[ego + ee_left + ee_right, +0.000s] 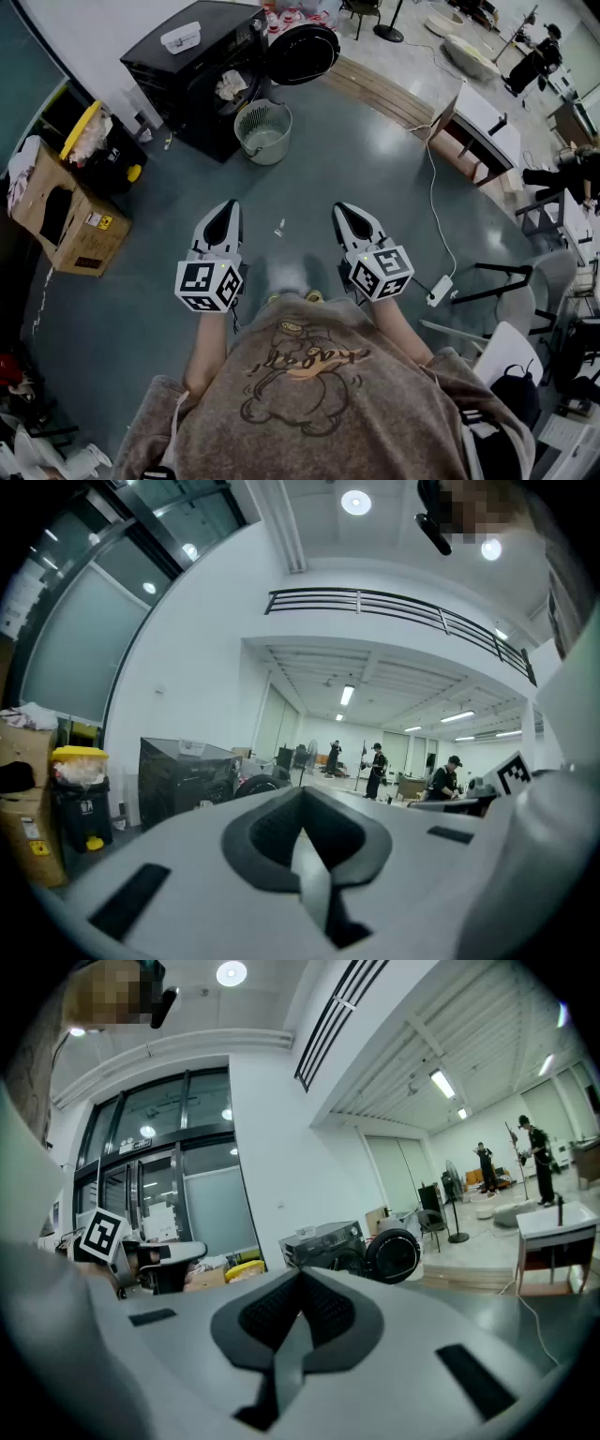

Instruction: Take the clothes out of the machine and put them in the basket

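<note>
Head view: both grippers are held side by side over the grey floor [169, 206], well apart from the black machine [187, 80]. The jaws of the left gripper [228, 206] are seen pressed together with nothing between them. Those of the right gripper [345, 210] are likewise closed and empty. Pale clothes [230, 86] are seen in the machine's opening, with its round door [302, 53] swung open. The basket [269, 155] is set on the floor just before the machine.

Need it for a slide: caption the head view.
Shut and empty, the left tongs and right tongs face the open machine, clothes inside, basket in front.
</note>
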A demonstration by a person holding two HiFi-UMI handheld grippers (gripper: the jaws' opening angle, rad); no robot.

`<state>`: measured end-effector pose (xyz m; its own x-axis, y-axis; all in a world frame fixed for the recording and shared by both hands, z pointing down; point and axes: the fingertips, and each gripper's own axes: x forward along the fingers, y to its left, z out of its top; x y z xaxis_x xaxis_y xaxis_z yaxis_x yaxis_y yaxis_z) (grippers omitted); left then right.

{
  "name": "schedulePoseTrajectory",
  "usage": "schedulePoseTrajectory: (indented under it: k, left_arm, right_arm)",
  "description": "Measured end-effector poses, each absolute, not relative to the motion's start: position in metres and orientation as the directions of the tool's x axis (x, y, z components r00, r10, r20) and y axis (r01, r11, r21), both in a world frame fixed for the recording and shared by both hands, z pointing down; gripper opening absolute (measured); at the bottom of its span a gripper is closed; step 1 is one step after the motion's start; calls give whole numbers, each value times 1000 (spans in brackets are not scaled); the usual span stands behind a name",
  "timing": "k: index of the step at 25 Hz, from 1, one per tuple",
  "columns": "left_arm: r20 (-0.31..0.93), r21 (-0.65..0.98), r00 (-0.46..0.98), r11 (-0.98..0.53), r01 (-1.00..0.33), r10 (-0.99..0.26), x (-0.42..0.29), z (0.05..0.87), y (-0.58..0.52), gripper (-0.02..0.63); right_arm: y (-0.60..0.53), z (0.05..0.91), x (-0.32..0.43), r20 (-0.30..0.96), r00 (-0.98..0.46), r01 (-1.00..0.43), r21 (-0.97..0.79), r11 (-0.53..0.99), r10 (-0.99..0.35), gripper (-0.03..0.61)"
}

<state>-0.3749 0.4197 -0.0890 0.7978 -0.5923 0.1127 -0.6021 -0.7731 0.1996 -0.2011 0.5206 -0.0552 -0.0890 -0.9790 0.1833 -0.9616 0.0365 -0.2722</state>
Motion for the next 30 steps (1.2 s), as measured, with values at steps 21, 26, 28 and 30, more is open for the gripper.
schedulePoseTrajectory:
  k: [21, 26, 28, 30]
  left_arm:
    - [146, 236, 827, -792, -563, -543, -364, -49, 340, 6]
    - [134, 231, 828, -796, -560, -544, -328, -44, 288, 6]
    - [133, 242, 828, -792, -560, -545, -309, -46, 267, 6]
    - [134, 243, 825, -788, -565, -550, -290, -50, 244, 6]
  right_arm:
    - [458, -16, -187, 231, -15, -958, -281, -52, -973, -3]
    - [405, -10, -149, 225, -5, -961, -270, -57, -974, -3]
    - [382, -9, -129, 229, -3, -961, -270, -61, -973, -3]
    - [358, -11, -106, 228, -5, -959, -278, -61, -974, -3]
